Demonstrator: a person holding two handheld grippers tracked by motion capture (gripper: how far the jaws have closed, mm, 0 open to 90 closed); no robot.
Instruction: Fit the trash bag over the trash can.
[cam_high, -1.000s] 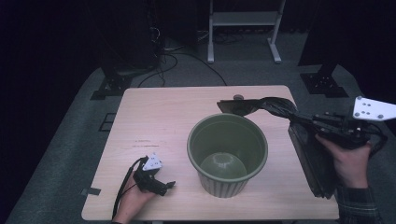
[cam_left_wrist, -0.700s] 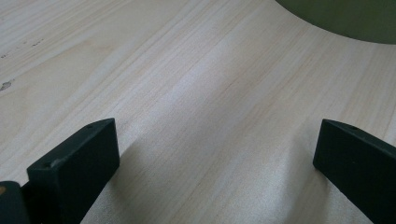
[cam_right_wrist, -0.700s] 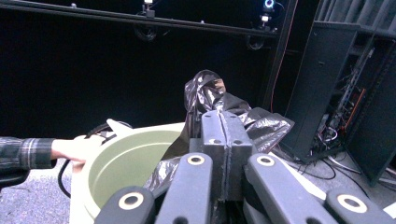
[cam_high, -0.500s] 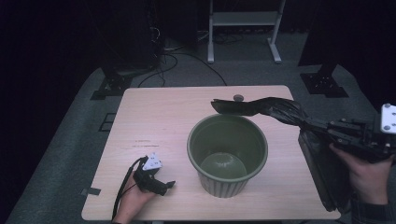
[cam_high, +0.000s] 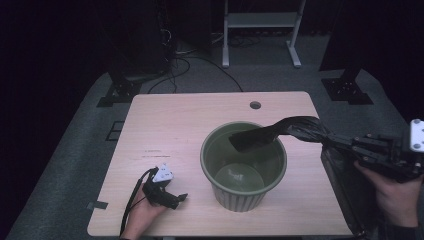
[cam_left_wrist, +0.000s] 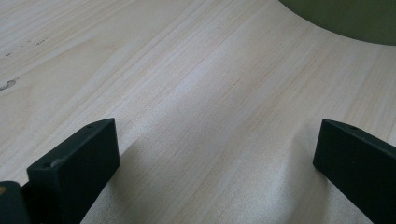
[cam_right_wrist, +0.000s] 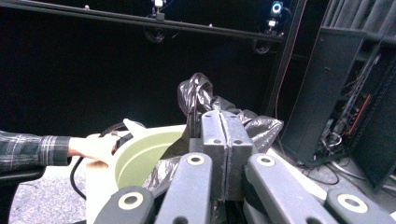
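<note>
One green bin (cam_high: 244, 165) stands on the surface (cam_high: 190, 125), right of centre, upright with its mouth open to the high view. One black plastic bag (cam_high: 272, 132) is in play, and two grippers, one in each hand.

The right gripper (cam_high: 327, 141) comes in from the right edge, held roughly level and pointing left toward the bin. Its jaws are clenched on the black plastic bag: in the right gripper view the two jaw blocks meet flat against each other with crumpled black film (cam_right_wrist: 205, 100) bunched up above and around them. From the pinch, a strip of the bag stretches left and hangs over the bin's far right rim, its free end above the open mouth, clear of the bottom. More of the bag trails down dark along the right edge of the surface below the gripper. The right hand (cam_high: 397, 192) wraps the gripper body from below, a plaid sleeve at the wrist.

The left gripper (cam_high: 176, 199) lies low at the near left of the surface, well apart from the bin, pointing right toward it. Its jaws are released, standing wide with bare wood between them in the left gripper view, the bin's green wall (cam_left_wrist: 345, 18) curving across the top right corner. The left hand (cam_high: 145, 207) rests on the surface behind it, cable looping back toward the edge.
</note>
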